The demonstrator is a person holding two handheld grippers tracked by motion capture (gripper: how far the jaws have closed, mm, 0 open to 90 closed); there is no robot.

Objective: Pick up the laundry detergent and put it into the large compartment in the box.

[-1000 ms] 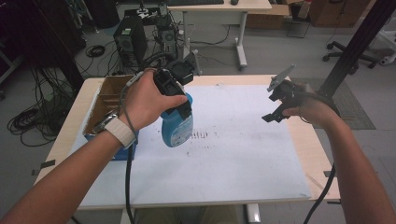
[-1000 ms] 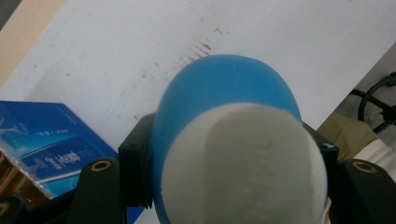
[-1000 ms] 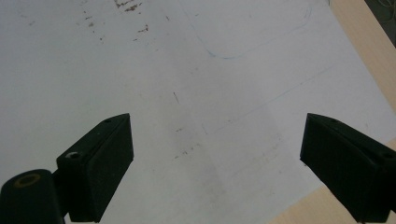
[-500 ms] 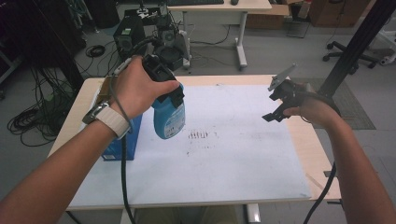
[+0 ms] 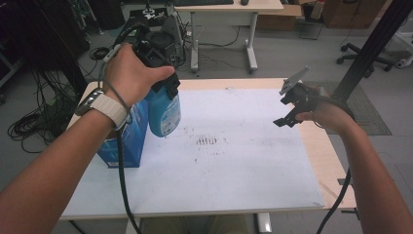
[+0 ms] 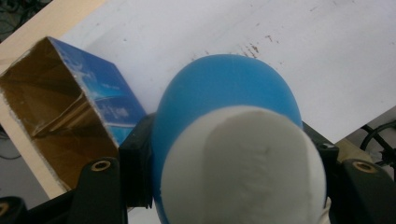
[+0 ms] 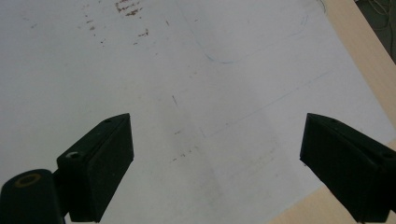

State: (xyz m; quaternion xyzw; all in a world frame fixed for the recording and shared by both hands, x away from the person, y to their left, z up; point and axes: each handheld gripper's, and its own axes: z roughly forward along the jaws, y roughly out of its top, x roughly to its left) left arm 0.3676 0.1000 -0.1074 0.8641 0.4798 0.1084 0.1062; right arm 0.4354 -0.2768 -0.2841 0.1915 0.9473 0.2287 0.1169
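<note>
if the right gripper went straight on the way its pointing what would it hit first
Probably the white sheet covering the table. The right gripper points down at a bare, lightly stained patch of it, jaws open and empty. Nothing lies between them and the sheet, though depth is hard to judge.

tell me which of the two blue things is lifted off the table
The blue bottle, clamped in the left gripper and hanging clear of the white sheet. The blue box stands open-topped on the table beside it.
</note>
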